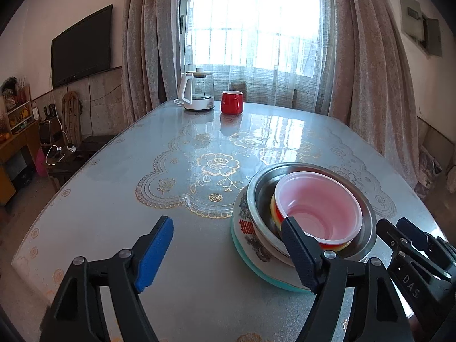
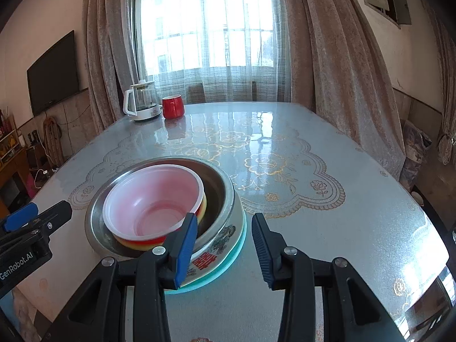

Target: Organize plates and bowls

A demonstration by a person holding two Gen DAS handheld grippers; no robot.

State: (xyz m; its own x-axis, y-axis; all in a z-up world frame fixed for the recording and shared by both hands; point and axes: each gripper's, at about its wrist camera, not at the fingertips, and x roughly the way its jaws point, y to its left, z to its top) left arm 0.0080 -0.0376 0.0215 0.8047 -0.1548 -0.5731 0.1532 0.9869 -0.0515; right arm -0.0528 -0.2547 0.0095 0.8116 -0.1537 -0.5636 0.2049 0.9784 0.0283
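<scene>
A stack stands on the table: a teal plate at the bottom, a white patterned plate on it, a steel bowl, and nested plastic bowls with a pink-white one on top. The stack also shows in the right wrist view, with the pink-white bowl, steel bowl and patterned plate. My left gripper is open and empty, just left of the stack's near edge. My right gripper is open and empty at the stack's right near edge.
A glass kettle and a red mug stand at the table's far end, by the curtained window. The floral tablecloth covers the table. A TV and shelves are at the left.
</scene>
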